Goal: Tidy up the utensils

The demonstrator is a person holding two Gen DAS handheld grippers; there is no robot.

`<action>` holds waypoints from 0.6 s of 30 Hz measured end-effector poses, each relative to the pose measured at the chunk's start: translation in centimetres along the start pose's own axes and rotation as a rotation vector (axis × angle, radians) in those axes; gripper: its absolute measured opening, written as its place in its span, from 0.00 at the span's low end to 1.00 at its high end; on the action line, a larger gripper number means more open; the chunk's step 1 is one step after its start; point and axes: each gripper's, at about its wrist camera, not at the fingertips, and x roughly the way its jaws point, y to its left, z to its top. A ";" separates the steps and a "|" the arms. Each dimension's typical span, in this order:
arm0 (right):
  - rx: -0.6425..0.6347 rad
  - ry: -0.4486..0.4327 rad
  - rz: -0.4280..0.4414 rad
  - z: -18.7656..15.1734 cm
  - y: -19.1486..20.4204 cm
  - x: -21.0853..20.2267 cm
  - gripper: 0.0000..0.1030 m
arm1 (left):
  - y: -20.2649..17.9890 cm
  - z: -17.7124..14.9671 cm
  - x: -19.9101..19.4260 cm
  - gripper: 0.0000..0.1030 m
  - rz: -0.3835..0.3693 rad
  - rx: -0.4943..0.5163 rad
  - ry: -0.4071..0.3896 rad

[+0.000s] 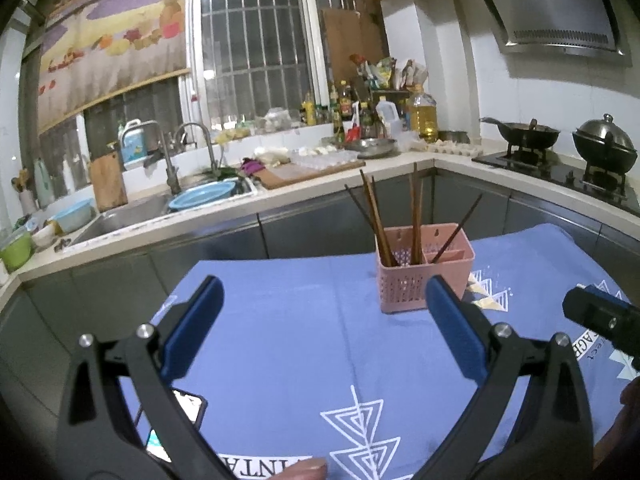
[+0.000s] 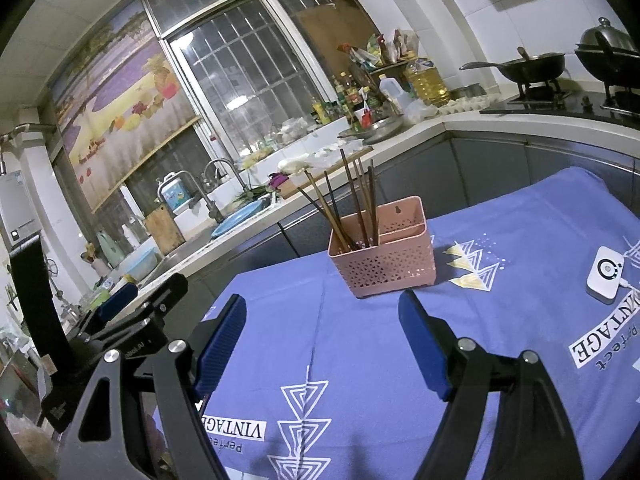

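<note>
From the left wrist camera, the left gripper [image 1: 324,308] hangs over the blue cloth [image 1: 288,332] on the table with its jaws spread wide and nothing between them. At about one o'clock from it stands a pink basket [image 1: 420,280] — upright on the cloth, with brown chopsticks [image 1: 416,220] leaning in its compartments. Part of the right gripper [image 1: 600,316] shows at three o'clock, near the edge. A phone [image 1: 188,404] lies under the left jaw at seven o'clock.

From the right wrist camera, the right gripper [image 2: 322,326] is also wide open and empty above the cloth [image 2: 360,340]. The basket [image 2: 384,260] sits just past its tips at twelve o'clock — the chopsticks [image 2: 356,204] are bunched in its left compartment. A small white device [image 2: 606,274] lies at two o'clock, well apart from the basket. The left gripper [image 2: 132,304] shows at nine o'clock.
</note>
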 end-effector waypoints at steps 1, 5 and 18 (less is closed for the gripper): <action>0.000 0.001 0.000 0.1 0.2 0.0 0.76 | 0.0 -0.1 0.2 0.94 -0.002 0.002 0.011; -0.010 -0.009 0.002 0.1 0.4 -0.3 0.76 | 0.0 -0.2 0.5 0.94 0.003 0.008 0.034; 0.014 -0.035 0.001 0.4 -0.5 -1.5 0.76 | -1.3 0.0 0.2 0.94 0.023 0.046 0.040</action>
